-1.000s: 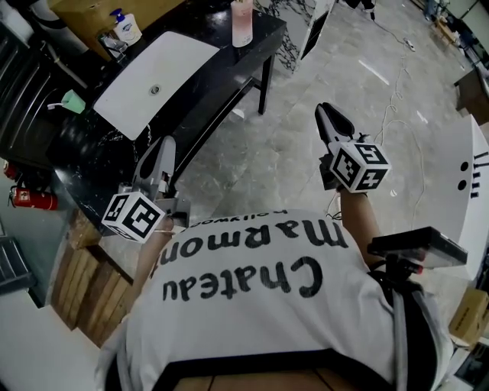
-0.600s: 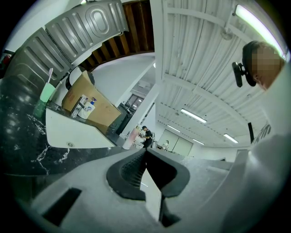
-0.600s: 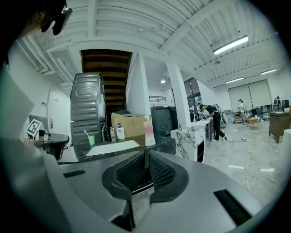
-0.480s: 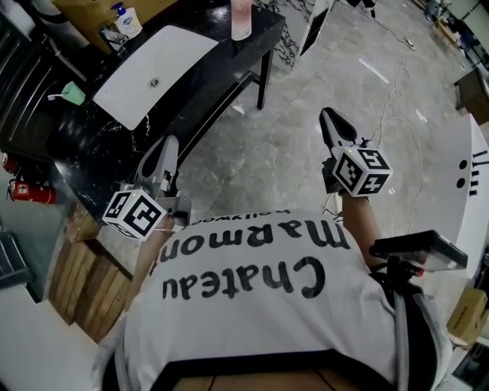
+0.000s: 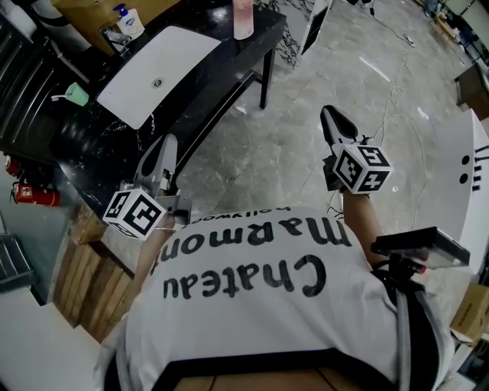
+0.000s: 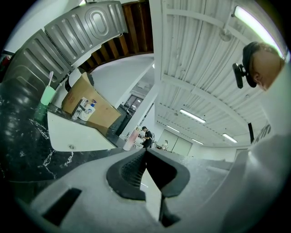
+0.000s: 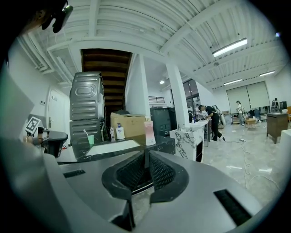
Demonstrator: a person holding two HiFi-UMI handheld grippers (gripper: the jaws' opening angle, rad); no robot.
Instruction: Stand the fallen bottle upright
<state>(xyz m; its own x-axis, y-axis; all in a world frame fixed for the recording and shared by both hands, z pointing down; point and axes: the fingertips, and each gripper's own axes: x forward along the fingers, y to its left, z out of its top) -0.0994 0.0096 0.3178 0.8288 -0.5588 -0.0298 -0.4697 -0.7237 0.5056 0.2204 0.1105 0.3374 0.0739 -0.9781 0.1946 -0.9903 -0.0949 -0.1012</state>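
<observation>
We held both grippers close to our body, well apart from the counter (image 5: pixel 221 84). The left gripper (image 5: pixel 167 143) had its jaws pressed together with nothing between them, and the right gripper (image 5: pixel 329 114) was closed and empty too. We judged it best to keep them clear of the counter, because we saw no bottle lying down. The sink (image 5: pixel 179 50) looked empty. The green cup (image 5: pixel 74 94) held a thin stick, maybe a toothbrush. Farther away, the pink bottle (image 5: pixel 242 21) stood upright at the counter's far end.
</observation>
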